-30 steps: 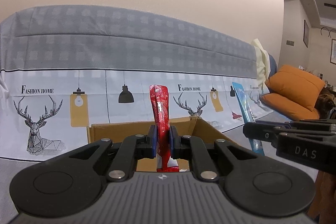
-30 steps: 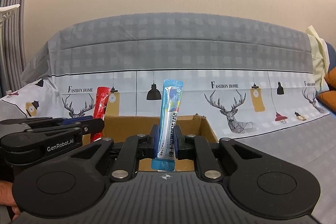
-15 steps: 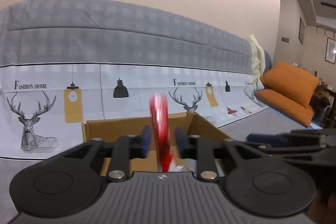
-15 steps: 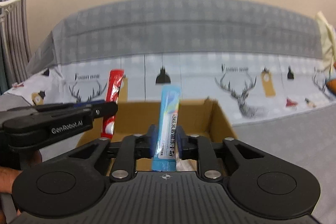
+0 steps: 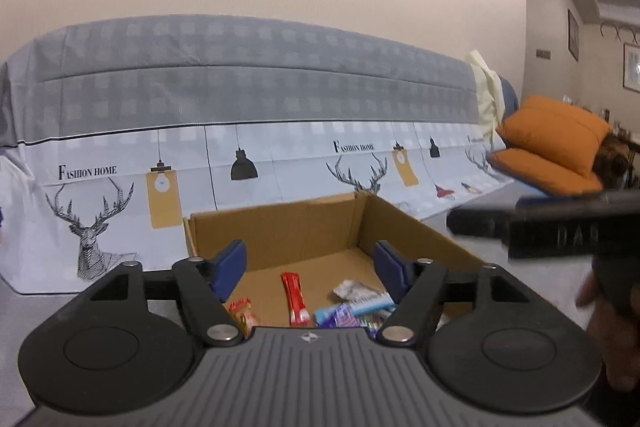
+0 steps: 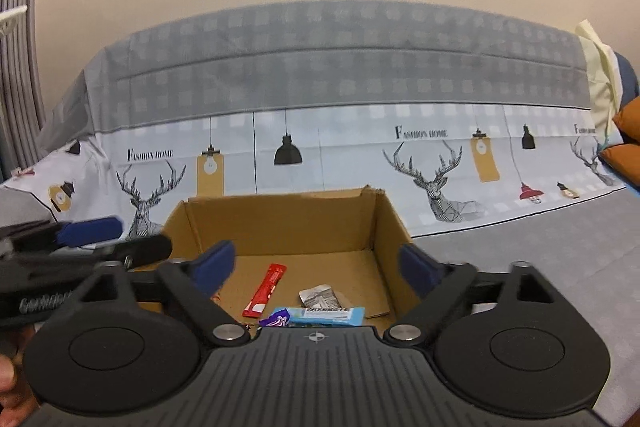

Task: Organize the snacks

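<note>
The cardboard box sits open just ahead of both grippers, on a grey surface in front of a sofa, and the snacks lie loose on its floor. In the right wrist view the red stick packet lies flat near the middle of the floor, slanting from about 1 o'clock down to 7 o'clock; at its 3 o'clock is a crumpled silver wrapper, and at roughly 5 o'clock the light blue stick packet lies flat on its side, with a purple wrapper touching its left end. In the left wrist view the same red stick packet lies nearly upright in the picture, a small red and yellow packet at its 9 o'clock and the blue and purple wrappers bunched at its 4 o'clock. The right gripper has just been opening and its jaws now stand very wide with nothing between them, the box floor showing in the gap. The left gripper has likewise just been opening; its jaws are wide apart and hold nothing. In the left view the right gripper's blurred black body crosses at 3 o'clock; in the right view the left gripper's blue-padded fingers reach in at 9 o'clock, beside the box's left wall. Behind the box, at 12 o'clock, the sofa cover is grey check above a white band printed with deer heads and lamps. Orange cushions lie at 2 o'clock in the left view.
</note>
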